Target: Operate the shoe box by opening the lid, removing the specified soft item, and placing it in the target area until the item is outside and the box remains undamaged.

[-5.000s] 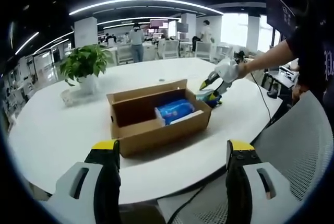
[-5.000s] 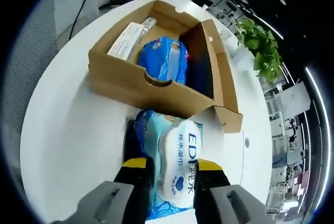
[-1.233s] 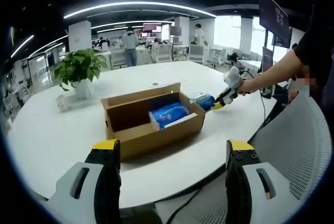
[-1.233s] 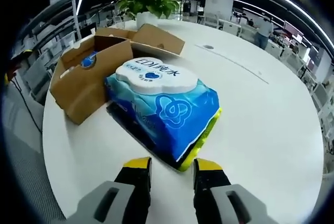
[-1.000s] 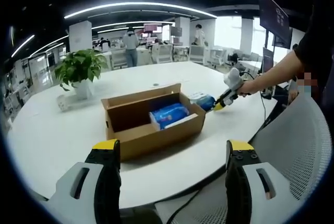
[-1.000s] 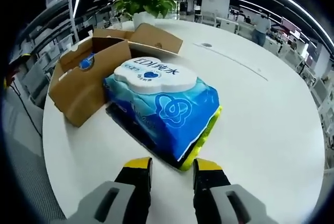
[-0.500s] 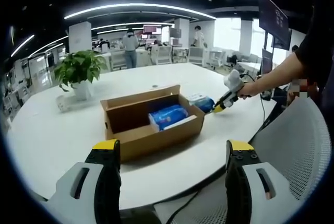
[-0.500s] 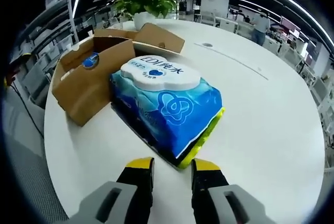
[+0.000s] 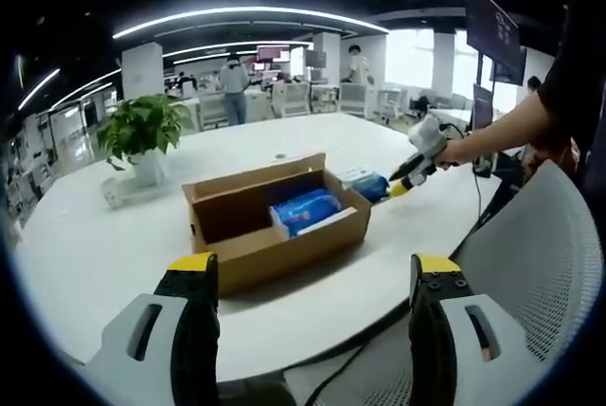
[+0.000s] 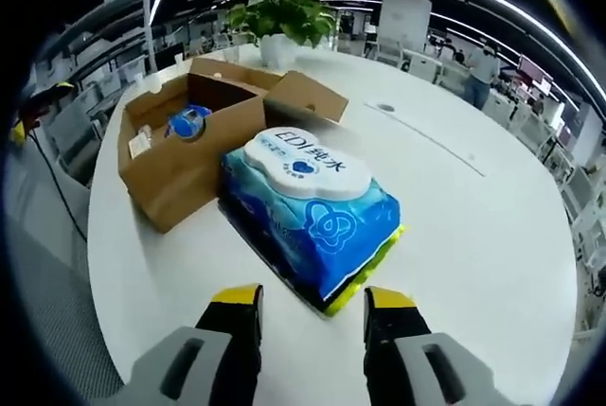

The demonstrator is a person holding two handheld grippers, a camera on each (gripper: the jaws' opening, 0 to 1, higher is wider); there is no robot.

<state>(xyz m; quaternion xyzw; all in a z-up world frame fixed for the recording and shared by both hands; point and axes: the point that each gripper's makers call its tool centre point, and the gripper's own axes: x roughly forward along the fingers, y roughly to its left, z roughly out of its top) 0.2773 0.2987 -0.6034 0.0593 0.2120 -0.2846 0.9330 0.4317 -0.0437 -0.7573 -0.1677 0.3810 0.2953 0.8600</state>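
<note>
The glossy blue wipes pack [image 10: 312, 221] lay flat on the white table [image 10: 473, 236] beside the open cardboard box [image 10: 189, 155]; right gripper [image 10: 312, 307] jaws stood parted, empty; left gripper [image 9: 312, 269] jaws wide.

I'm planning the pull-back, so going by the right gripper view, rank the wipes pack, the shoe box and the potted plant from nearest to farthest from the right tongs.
1. Wipes pack: just ahead of the right tongs, on the table.
2. Shoe box: behind the pack, to the left, lid open.
3. Potted plant: far side of the table, beyond the box.
</note>
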